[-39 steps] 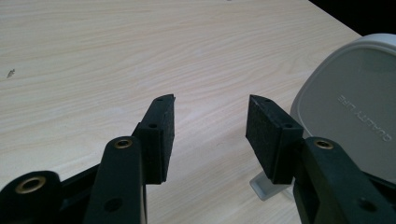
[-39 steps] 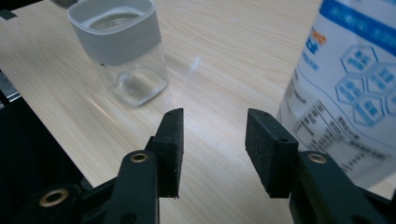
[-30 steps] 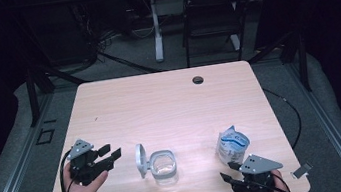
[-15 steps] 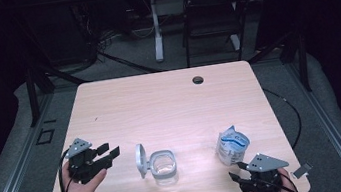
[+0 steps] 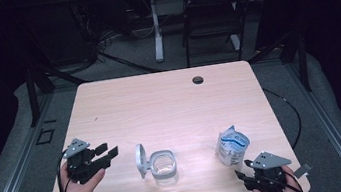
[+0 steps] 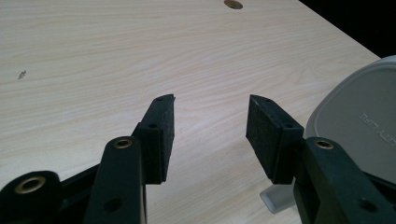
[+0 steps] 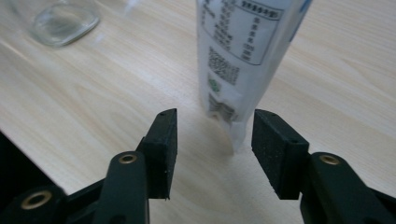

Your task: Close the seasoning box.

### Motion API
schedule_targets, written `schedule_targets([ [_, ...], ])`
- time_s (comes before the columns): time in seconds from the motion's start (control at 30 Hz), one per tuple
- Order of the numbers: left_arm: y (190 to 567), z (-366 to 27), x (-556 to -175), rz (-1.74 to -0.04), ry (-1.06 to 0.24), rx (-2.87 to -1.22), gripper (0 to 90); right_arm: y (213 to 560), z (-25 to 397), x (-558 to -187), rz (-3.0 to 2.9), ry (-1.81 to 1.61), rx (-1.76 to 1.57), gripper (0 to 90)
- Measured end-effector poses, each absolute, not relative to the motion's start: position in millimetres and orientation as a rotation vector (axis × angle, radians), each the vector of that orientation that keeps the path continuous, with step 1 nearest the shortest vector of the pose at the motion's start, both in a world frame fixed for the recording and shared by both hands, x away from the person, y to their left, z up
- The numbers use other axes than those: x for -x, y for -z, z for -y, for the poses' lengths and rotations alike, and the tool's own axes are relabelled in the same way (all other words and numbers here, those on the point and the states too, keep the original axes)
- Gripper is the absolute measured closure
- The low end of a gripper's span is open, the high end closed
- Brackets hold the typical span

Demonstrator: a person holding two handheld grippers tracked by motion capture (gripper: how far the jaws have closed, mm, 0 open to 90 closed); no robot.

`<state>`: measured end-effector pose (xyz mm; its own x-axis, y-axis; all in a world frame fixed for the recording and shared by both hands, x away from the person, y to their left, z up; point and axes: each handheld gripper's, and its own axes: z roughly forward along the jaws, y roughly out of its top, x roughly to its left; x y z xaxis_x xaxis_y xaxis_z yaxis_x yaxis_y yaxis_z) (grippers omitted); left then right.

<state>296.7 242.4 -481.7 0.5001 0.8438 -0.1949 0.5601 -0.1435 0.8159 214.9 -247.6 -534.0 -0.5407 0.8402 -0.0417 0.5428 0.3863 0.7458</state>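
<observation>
Here the pouch [image 7: 243, 60] stands just beyond the open right tongs [image 7: 212, 135], jar [image 7: 60, 21] farther off.

Ahead of the black right gripper [image 7: 212, 140] stands a white, blue-printed pouch [image 7: 243, 60]; clear glass jar [image 5: 163, 165], grey lid [image 6: 359, 121], pale woodgrain surface [image 5: 170, 106].

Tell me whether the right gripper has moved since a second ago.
Yes. The right gripper has drawn back toward the table's near edge, farther from the standing pouch, which has kept its place.
</observation>
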Motion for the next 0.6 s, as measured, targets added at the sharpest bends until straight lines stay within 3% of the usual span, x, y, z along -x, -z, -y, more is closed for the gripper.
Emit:
schedule_targets([
  [0.6,485,-250,-291,-1.203,-0.398,-1.819,52.2,545,249,-232,-2.200,-1.028,-1.226,45.3],
])
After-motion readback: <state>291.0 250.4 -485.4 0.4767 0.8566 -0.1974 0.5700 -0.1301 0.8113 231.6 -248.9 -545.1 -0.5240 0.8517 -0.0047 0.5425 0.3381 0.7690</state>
